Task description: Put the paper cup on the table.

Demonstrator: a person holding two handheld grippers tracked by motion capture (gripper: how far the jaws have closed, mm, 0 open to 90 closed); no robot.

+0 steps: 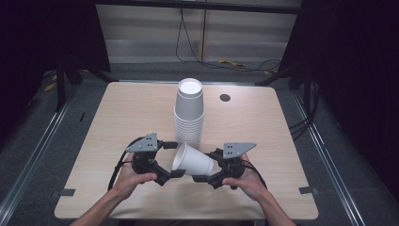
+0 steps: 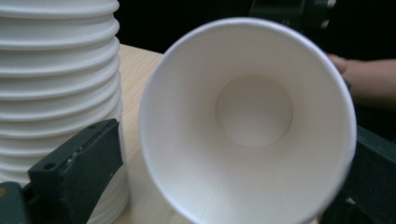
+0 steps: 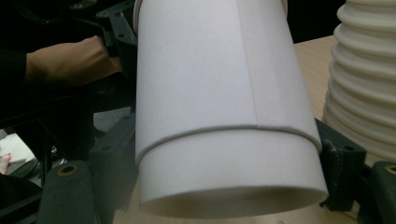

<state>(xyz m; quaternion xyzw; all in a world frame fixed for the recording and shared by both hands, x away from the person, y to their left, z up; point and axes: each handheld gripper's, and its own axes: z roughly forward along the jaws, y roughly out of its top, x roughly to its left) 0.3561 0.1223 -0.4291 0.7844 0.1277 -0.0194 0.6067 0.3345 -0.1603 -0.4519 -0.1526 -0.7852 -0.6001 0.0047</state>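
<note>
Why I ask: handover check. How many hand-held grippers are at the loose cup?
2: left hand-held gripper around the rim of the loose cup; right hand-held gripper clamping its base.

Grey floor (image 1: 329,155) is surrounding the counter (image 1: 131,113); black cables (image 1: 188,47) are trailing beyond it, dark curtains (image 1: 357,70) flanking.

cup stack (image 2: 56,93) top cropped, cup (image 3: 224,116) rim cut off

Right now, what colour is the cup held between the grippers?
Plain white cup, inside and out; left gripper view shows it best.
</note>
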